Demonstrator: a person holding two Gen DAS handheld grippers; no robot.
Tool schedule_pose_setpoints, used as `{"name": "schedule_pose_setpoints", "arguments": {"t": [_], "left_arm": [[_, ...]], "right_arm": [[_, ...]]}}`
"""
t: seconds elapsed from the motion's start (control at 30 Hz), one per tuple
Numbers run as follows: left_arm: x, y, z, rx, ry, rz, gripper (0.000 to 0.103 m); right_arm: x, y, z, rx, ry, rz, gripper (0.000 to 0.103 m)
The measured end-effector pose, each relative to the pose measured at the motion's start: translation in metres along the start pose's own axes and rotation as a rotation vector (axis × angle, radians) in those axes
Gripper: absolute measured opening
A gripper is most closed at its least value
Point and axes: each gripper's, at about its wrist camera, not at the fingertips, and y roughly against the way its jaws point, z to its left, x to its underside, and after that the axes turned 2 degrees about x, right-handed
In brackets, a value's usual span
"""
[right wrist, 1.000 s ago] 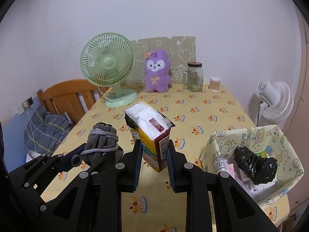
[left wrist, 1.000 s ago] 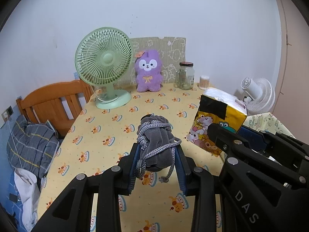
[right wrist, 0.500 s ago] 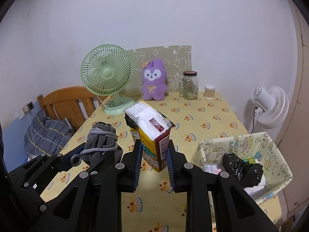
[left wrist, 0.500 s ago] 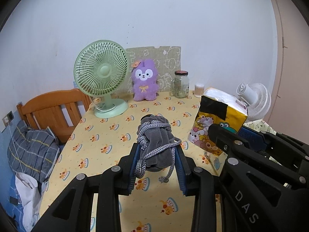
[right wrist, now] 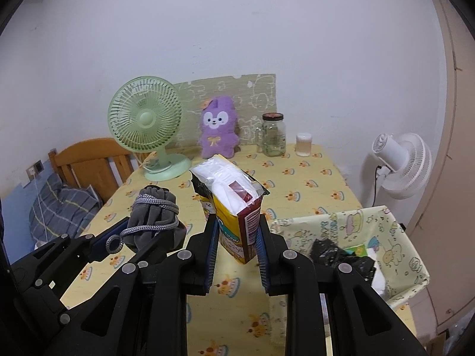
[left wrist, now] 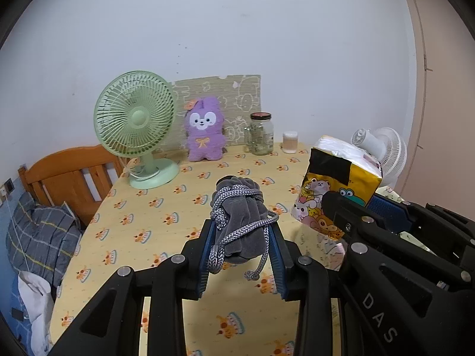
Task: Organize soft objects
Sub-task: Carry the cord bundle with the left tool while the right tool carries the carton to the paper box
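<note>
Item, step in hand — carrying two soft goods, judged bound for the fabric basket [right wrist: 394, 237] that hangs off the table's right edge. Left gripper [left wrist: 242, 255]: tongs pinching a grey drawstring pouch [left wrist: 242, 222] held clear above the tablecloth [left wrist: 166, 207], its cord [left wrist: 225, 207] wound round the neck with a loose end dangling below the fingers. Right gripper [right wrist: 236, 247]: tongs pressed against the lower sides of an opened tissue pack [right wrist: 234, 204], upright, also lifted off the cloth, the pouch just to its left. To do it well, as a judgement: keep both grips low and firm, since each thing yields under pressure and may slip; mind the trailing cord so it does not snag; bring one load to the basket at a time, as the two grippers ride close together. Surroundings, taken left to right from the pack as landmark: far left, a wooden chair [right wrist: 89, 163] with a plaid cloth [right wrist: 62, 204]; behind-left, a green desk fan [right wrist: 145, 124]; directly behind, a purple plush [right wrist: 218, 130] against a patterned board [right wrist: 258, 95]; behind-right, a glass jar [right wrist: 273, 135] and a small white container [right wrist: 304, 144]; right, the basket — already holding a black plastic bag [right wrist: 338, 253] and white items that narrow the free room; beyond it, a white fan [right wrist: 403, 166].
</note>
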Motion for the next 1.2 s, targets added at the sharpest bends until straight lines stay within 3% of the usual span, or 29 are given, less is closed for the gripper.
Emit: {"name": "schedule_pose_setpoints", "arguments": {"t": [1.2], "left_arm": [[-0.016, -0.036, -0.091, 0.119, -0.087, 0.011, 0.035]], "right_arm": [[0.001, -0.001, -0.093, 0.124, -0.061, -0.025, 0.027]]}}
